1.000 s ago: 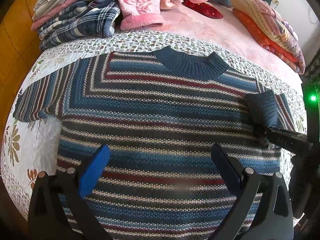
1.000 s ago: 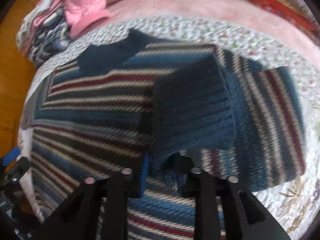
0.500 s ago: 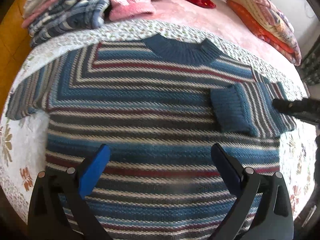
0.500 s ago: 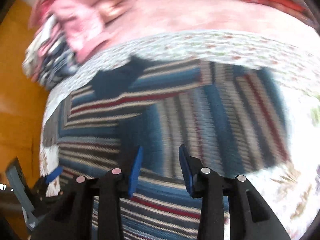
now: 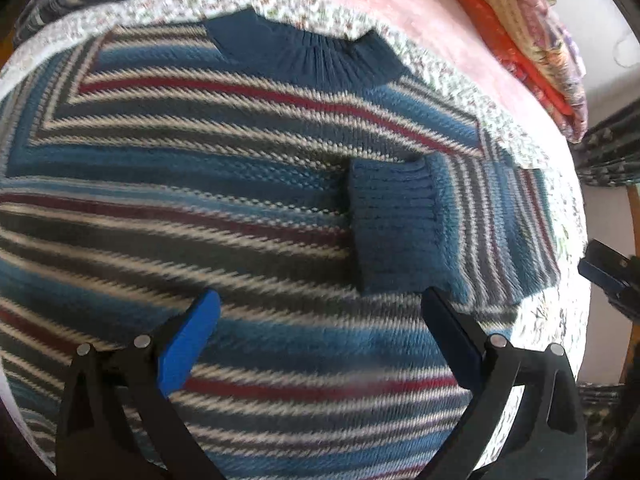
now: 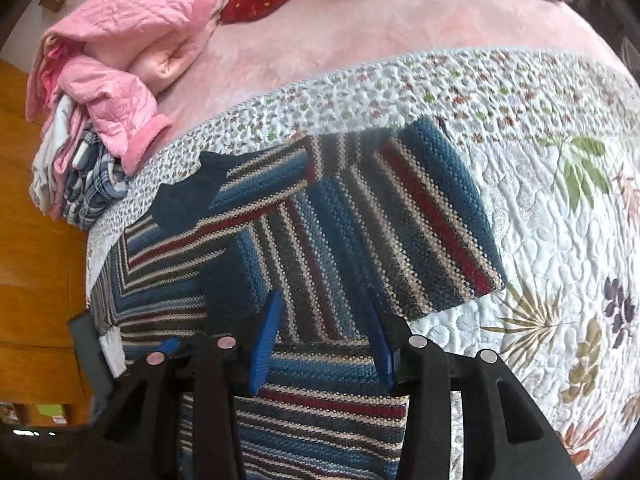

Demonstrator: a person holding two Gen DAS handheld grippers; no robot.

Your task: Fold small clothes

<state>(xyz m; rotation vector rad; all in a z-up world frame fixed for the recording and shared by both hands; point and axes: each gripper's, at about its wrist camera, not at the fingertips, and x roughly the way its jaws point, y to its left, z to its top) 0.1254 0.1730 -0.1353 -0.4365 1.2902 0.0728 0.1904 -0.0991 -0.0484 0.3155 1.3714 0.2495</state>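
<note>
Bedding forms the work surface: a bed carrying a floral quilt [image 6: 520,184] over a pink blanket [image 6: 360,40]. At the far left corner of the bed sits a heap of unfolded clothes [image 6: 116,92], pink items on top of plaid ones. Folded orange and patterned bedding [image 5: 532,48] lies along the far right edge.

The striped sweater [image 5: 200,184] lies flat, front down or up I cannot tell, near the bed's near edge, collar [image 5: 304,56] pointing to the far edge. Laid out this way, its body gives a level base for folding. The right sleeve [image 6: 400,236] is folded across the body, its ribbed cuff [image 5: 394,224] resting on the chest stripes. This placement appears deliberate: it brings the garment's right side in to a straight edge.

The left claw [image 5: 320,344] hovers above the lower body of the sweater, its jaws spread wide and gripping nothing. The right claw [image 6: 324,340] sits just beside the folded sleeve near the cuff, jaws parted and empty; whether the tips touch the knit cannot be told.

Judgement: one sleeve fold is done. The left sleeve lies outside both views, so its state is unconfirmed; it is probably the next item, and the left claw's open stance suits that pickup.
</note>
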